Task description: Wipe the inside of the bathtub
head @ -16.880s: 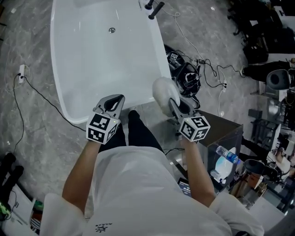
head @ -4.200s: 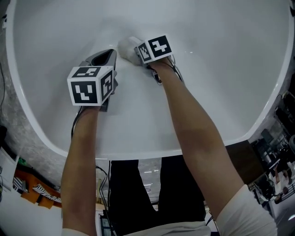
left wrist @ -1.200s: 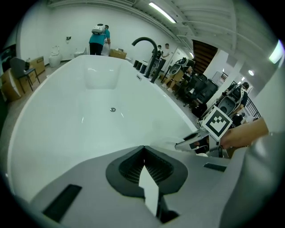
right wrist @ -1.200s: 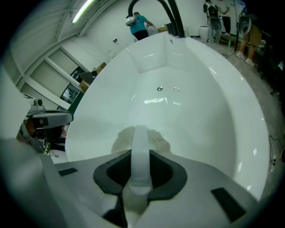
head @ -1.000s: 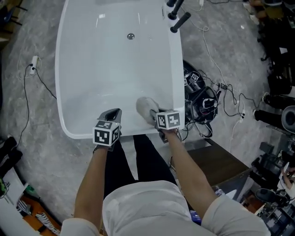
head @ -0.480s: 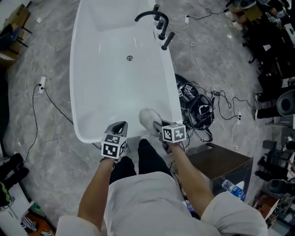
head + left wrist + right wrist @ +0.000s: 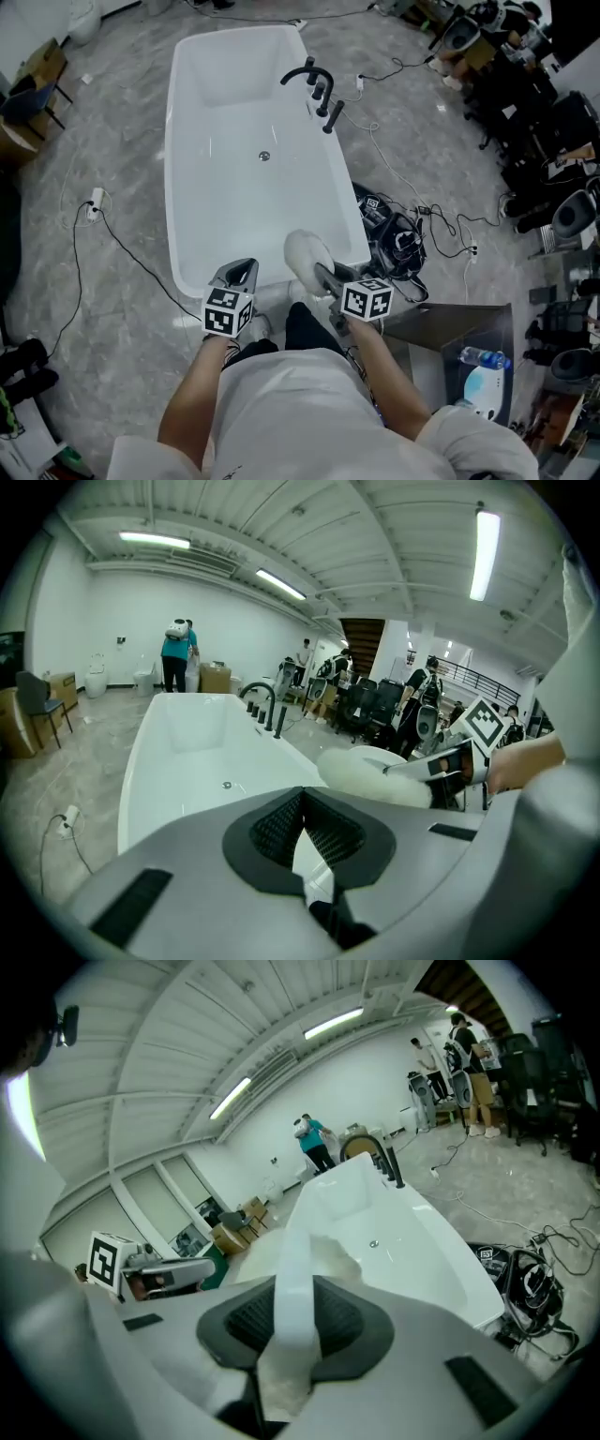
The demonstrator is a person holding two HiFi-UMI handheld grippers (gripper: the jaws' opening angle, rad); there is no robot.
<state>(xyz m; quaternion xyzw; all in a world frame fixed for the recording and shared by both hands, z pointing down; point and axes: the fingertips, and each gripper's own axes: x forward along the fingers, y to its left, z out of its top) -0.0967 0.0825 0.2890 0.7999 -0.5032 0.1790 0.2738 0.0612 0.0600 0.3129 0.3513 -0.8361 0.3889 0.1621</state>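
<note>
I am holding the right hand-held gripper [image 7: 323, 274] over the near right corner of the bathtub [image 7: 172, 187]. Its jaws are pinching a fluffy white pad [image 7: 306, 253] by a white band that is running between them. I cannot tell whether the pad is touching the rim. The left hand-held gripper [image 7: 241, 272] is hanging at the tub's near end, left of the pad, and its jaws are pressing together with nothing between them.

The tub is lying lengthwise away from me, with its drain [image 7: 264, 156] showing in the white floor of the basin. A black tap [image 7: 306, 73] and black handles [image 7: 328, 112] are standing along the far part of the right rim. A tangle of black cables [image 7: 394, 239] is lying on the grey floor [image 7: 112, 112] just beside the tub's right side, close to my right arm. A dark cabinet [image 7: 459, 323] is standing at my right, with a water bottle [image 7: 484, 357] near it. On the left, a thin cable with a plug [image 7: 94, 201] is trailing across the floor. Far off, a person in a teal top [image 7: 175, 653] is standing beyond the tub.
</note>
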